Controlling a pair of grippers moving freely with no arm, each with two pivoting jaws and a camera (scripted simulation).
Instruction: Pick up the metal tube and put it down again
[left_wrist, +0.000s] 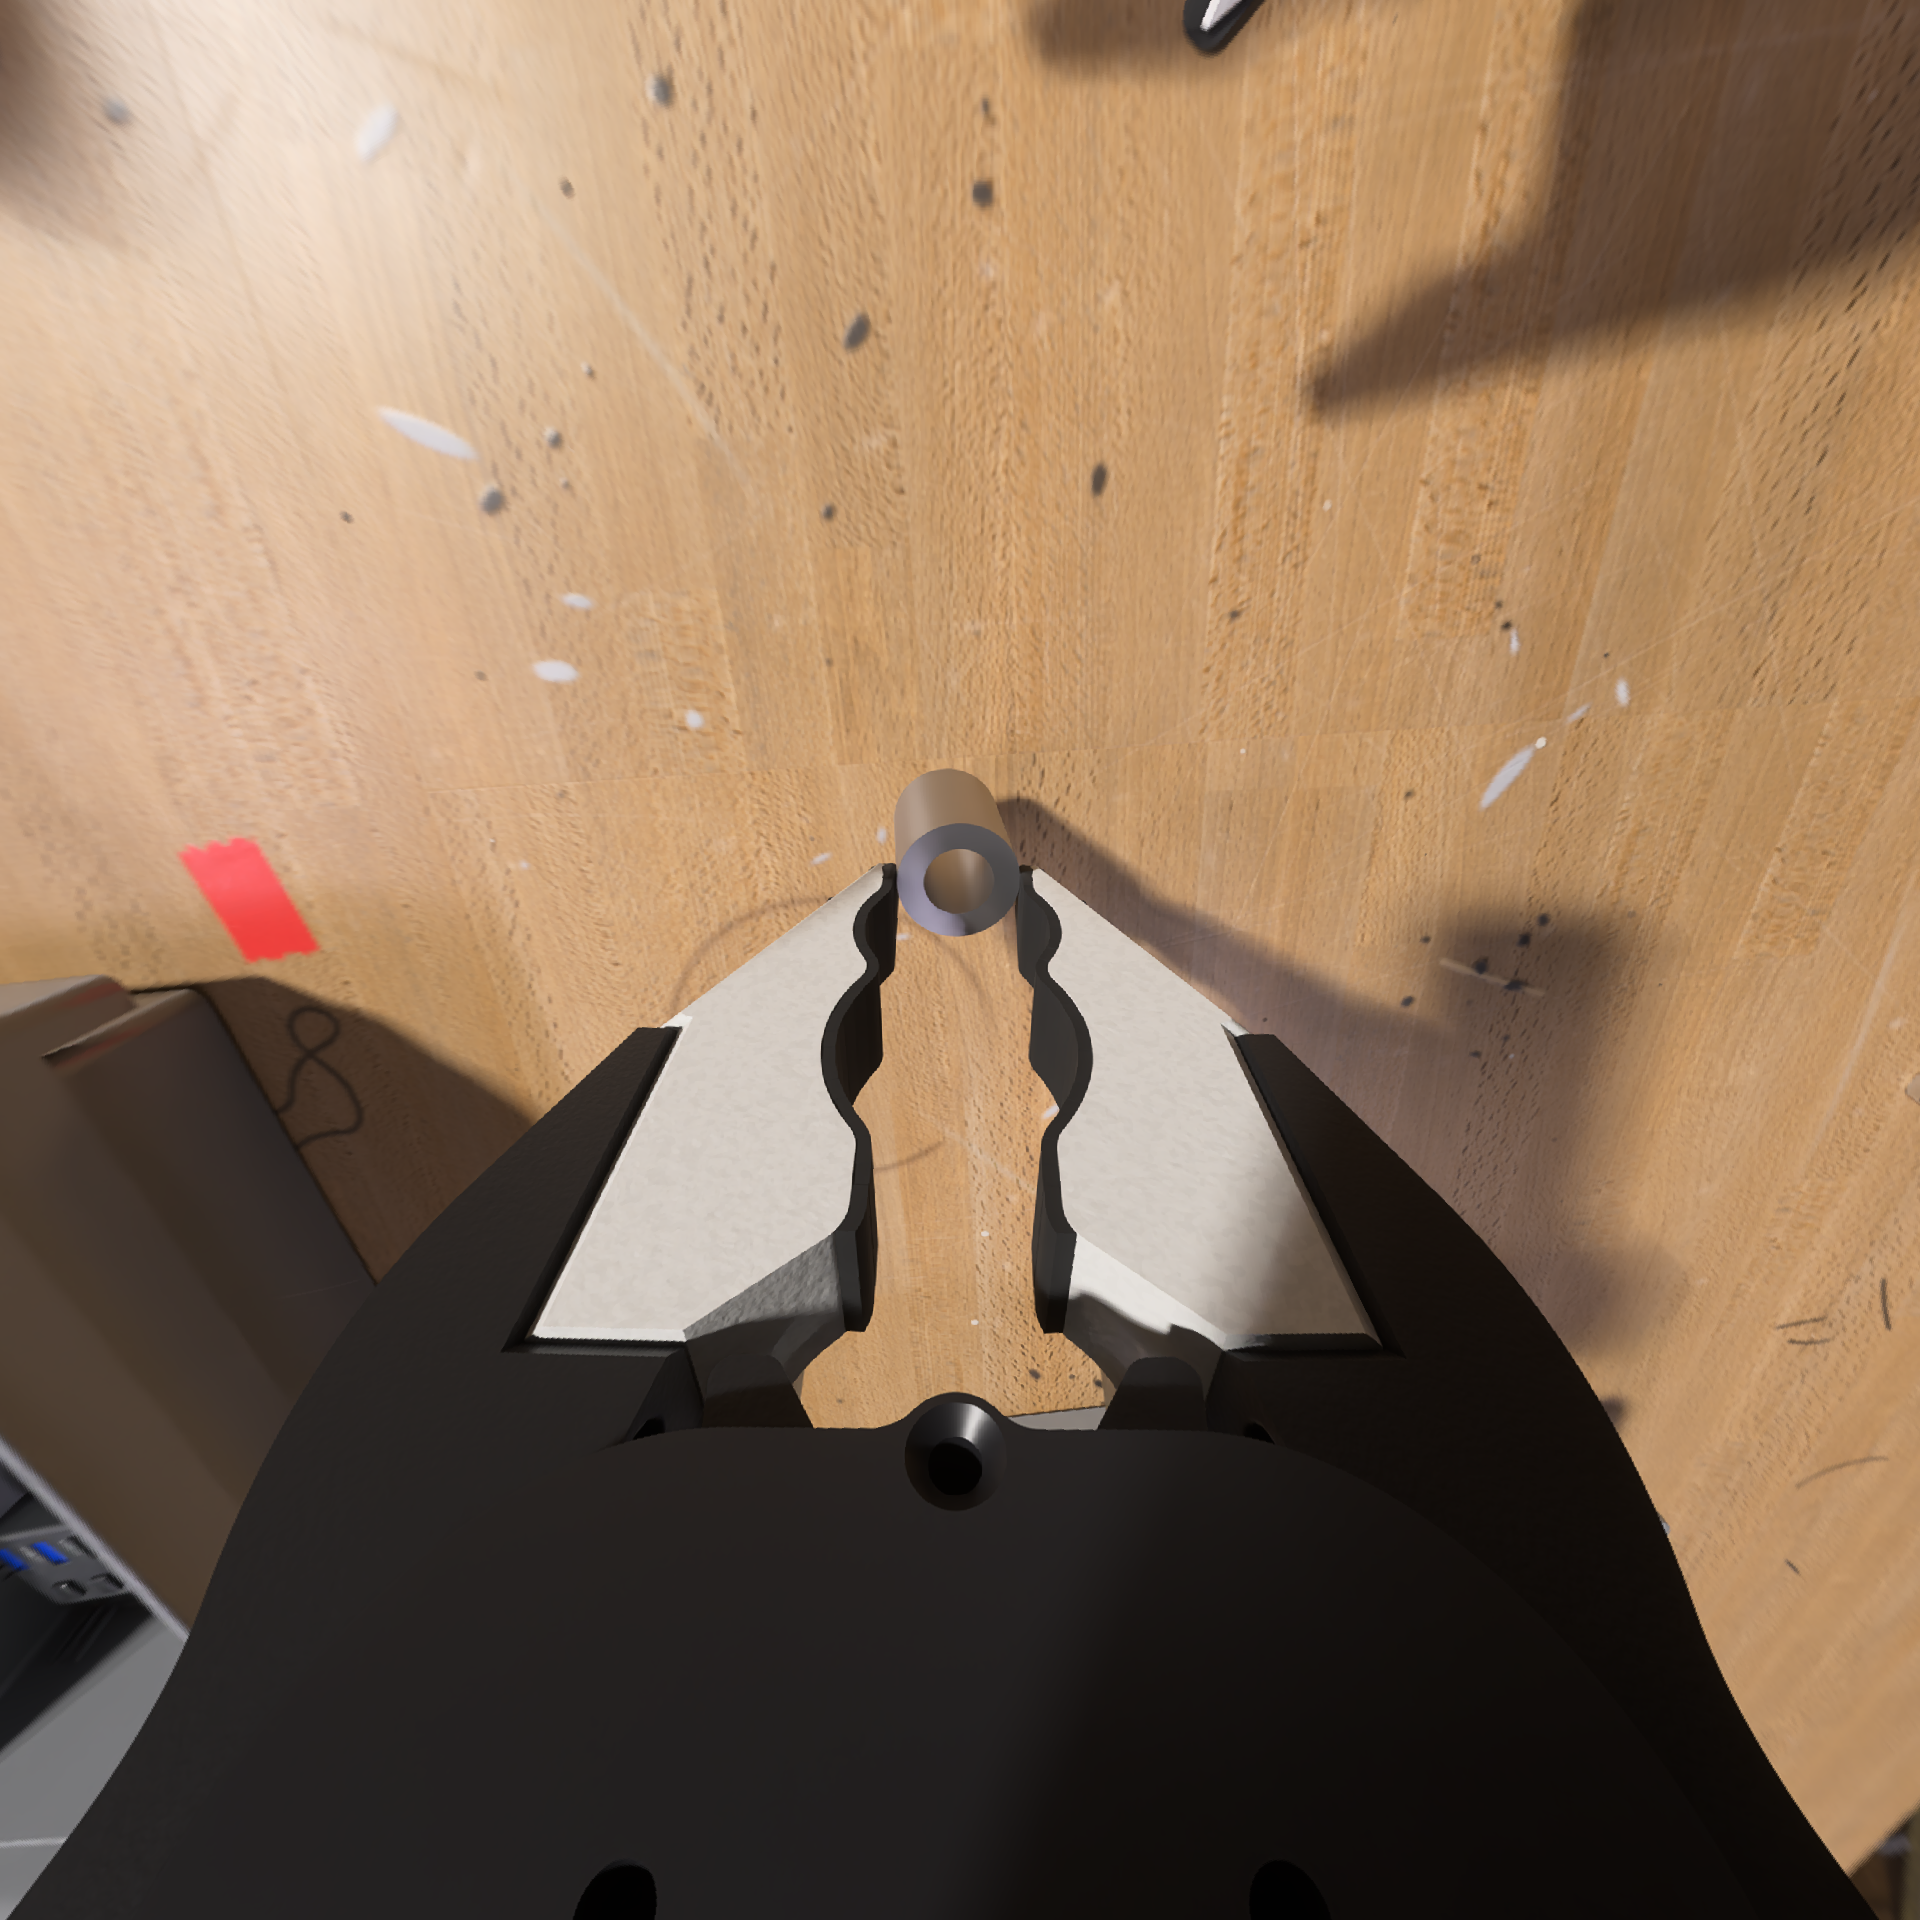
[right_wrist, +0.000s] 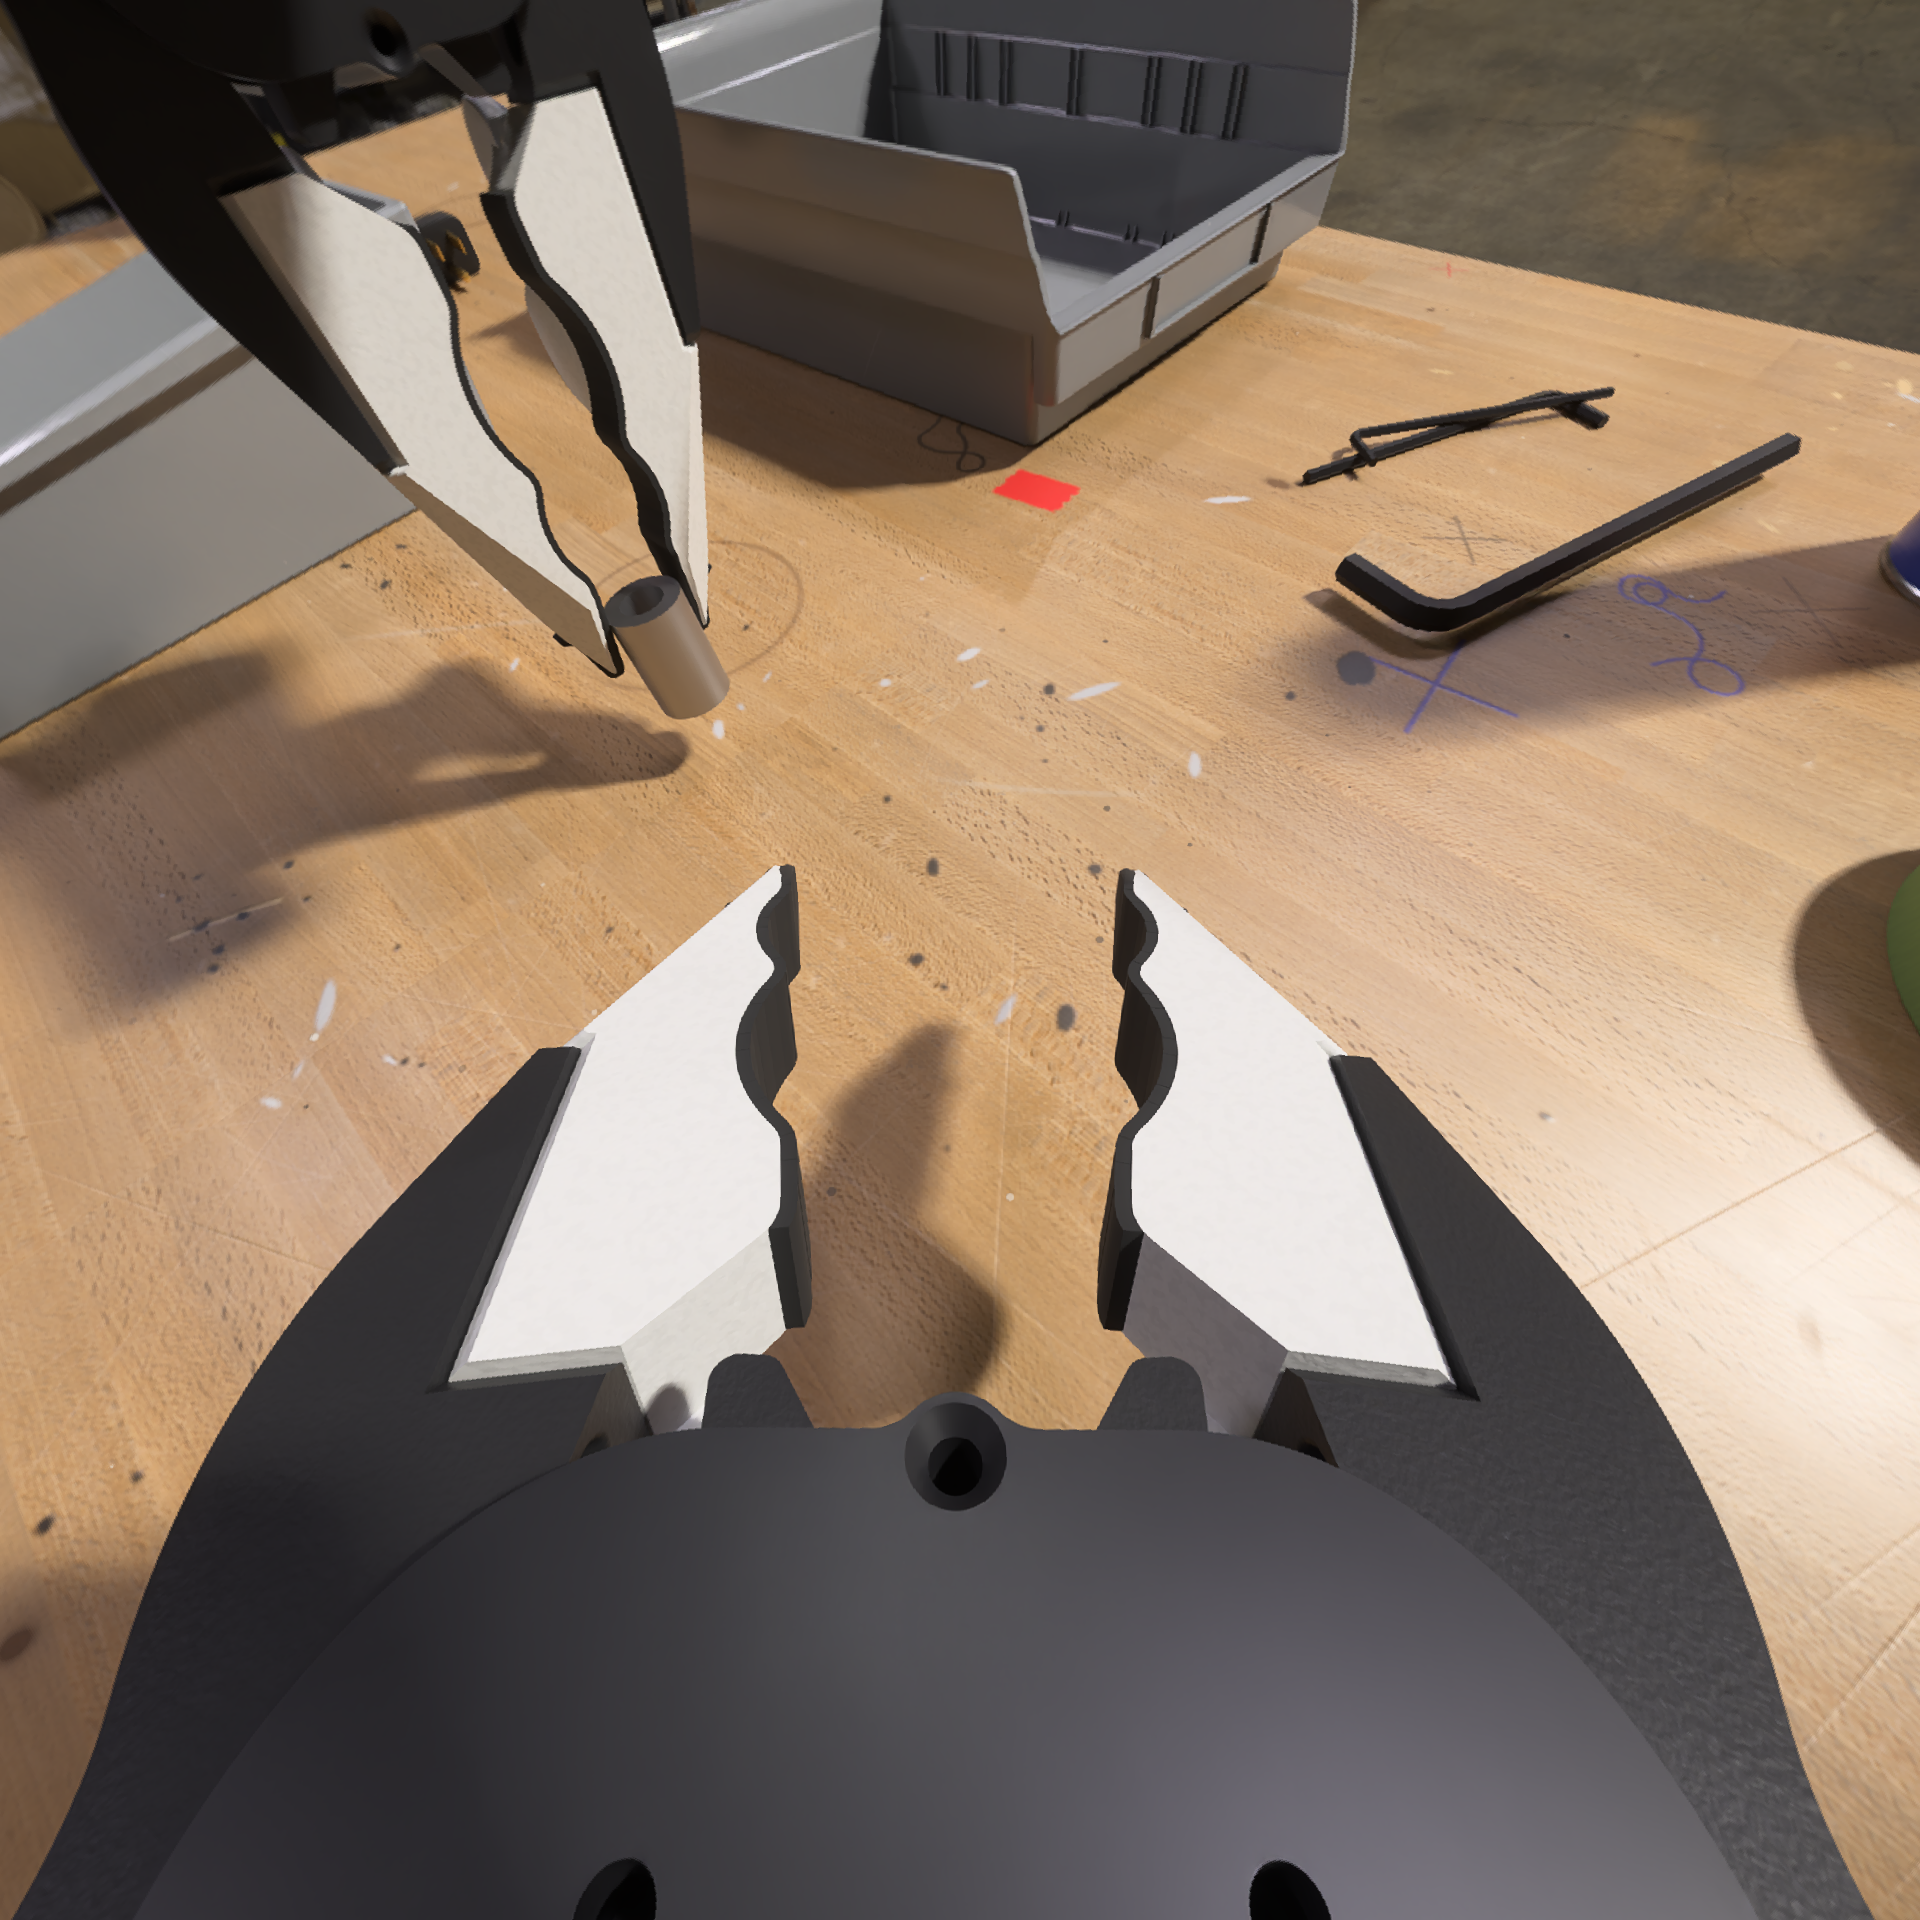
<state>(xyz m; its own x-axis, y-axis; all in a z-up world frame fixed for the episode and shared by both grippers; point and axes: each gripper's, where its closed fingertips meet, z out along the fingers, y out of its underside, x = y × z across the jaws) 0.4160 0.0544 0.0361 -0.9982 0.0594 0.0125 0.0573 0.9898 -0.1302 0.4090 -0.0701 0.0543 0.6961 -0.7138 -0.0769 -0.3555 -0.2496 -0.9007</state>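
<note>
A: Between the tips of our left gripper (left_wrist: 957, 883) we have the metal tube (left_wrist: 954, 868). The fingers are closed narrow on its upper end, one at each side, so the round wall sits between the two pads and cannot roll away.

B: Is it in the air or on the table (right_wrist: 1143, 831)?

A: From the right wrist view the metal tube (right_wrist: 670, 655) hangs tilted, with its lower end very near the wood. Its shadow lies a little apart from it, so we judge it is lifted, but only slightly. We cannot say for sure that nothing touches.

B: Why do we grip at the end and not at the middle?

A: We think it is because the left gripper (right_wrist: 655, 618) comes from above at a slope; only the tips reach, and the open hole looks toward our left camera. Such a hold is small, and smooth metal may slip or swing, so the way down should be slow.

B: And our right gripper (right_wrist: 956, 894)?

A: Its jaws stand wide apart with nothing between them, and it hovers above bare wood, well apart from the tube. It has no part in this step, we believe.

B: What else is near?

A: The grey bin (right_wrist: 1039, 260), a red tape piece (right_wrist: 1036, 489) and a black hex key (right_wrist: 1558, 551), all away from the tube, so they should not disturb us.
</note>
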